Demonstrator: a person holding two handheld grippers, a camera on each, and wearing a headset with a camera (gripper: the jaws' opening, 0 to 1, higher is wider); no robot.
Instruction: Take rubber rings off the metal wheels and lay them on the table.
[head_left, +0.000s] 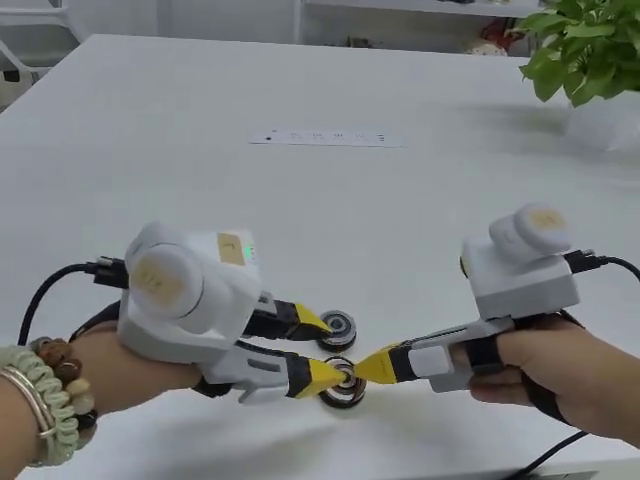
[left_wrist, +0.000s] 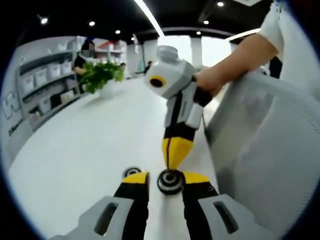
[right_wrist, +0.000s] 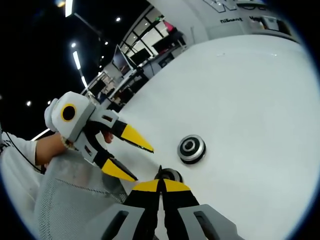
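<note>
Rubber rings (right_wrist: 192, 161): a dark band around each of two metal wheels; both bands are on their wheels.
Near wheel (head_left: 343, 388): lies flat on the white desk (head_left: 320, 220), close to the person's edge, where the tips of both grippers meet.
Far wheel (head_left: 338, 327): lies flat on the desk just beyond the near wheel, apart from it; in the left gripper view it is partly hidden behind one jaw.
Left gripper (head_left: 322, 348): jaws spread wide. In its own view the near wheel sits between the two yellow tips, and one tip looks to be against the rim. I cannot tell whether the other tip touches.
Right gripper (head_left: 360, 368): jaws pressed together, with no gap between the yellow tips. The joined tip rests at the rim of the near wheel, opposite the left gripper. I cannot tell whether any rubber is pinched between the jaws.
Hands: one on each gripper; the left wrist wears bead bracelets (head_left: 45, 395).
Power strip (head_left: 325, 137): flat on the desk, well beyond the wheels.
Plant (head_left: 585, 45): at the far right corner of the desk.
</note>
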